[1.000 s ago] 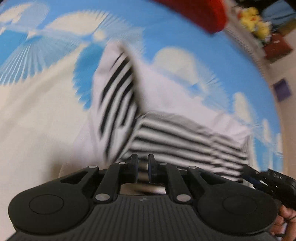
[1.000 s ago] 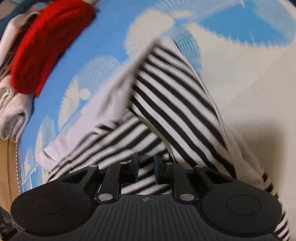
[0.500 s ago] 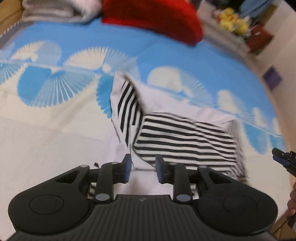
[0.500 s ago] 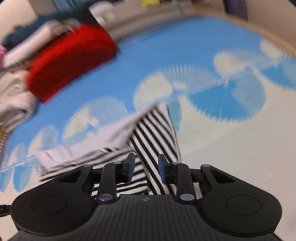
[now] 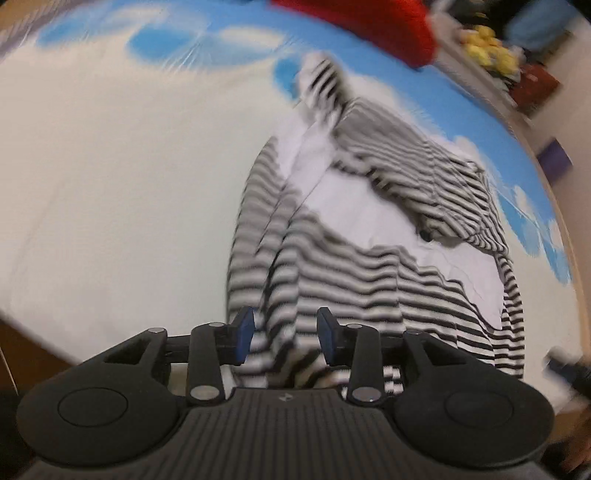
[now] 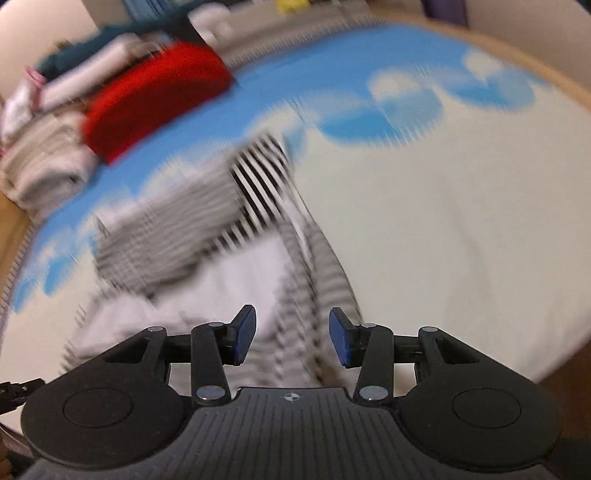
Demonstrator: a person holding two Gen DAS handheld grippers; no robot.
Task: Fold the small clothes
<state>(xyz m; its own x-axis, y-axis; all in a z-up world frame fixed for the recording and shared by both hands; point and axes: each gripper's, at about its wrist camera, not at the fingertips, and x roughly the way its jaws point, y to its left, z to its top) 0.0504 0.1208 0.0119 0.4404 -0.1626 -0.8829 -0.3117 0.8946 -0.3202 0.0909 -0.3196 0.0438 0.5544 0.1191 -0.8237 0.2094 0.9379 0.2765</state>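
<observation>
A small black-and-white striped garment point(image 5: 369, 236) lies partly folded on the blue-and-cream cloth point(image 5: 129, 166), its white inside showing. My left gripper point(image 5: 285, 334) is open over the garment's near edge, holding nothing. In the right wrist view the same garment point(image 6: 221, 229) lies blurred ahead, and my right gripper point(image 6: 291, 338) is open above its near part, holding nothing. Both views are motion-blurred.
A red folded item point(image 6: 155, 96) and a stack of folded pale clothes point(image 6: 40, 166) sit at the far edge of the cloth. The red item also shows in the left wrist view point(image 5: 354, 22). Shelves with yellow and dark objects point(image 5: 491, 55) stand beyond.
Both grippers went from shut on the striped garment to open, letting it go. Both have pulled back toward the near edge, and more of the garment shows.
</observation>
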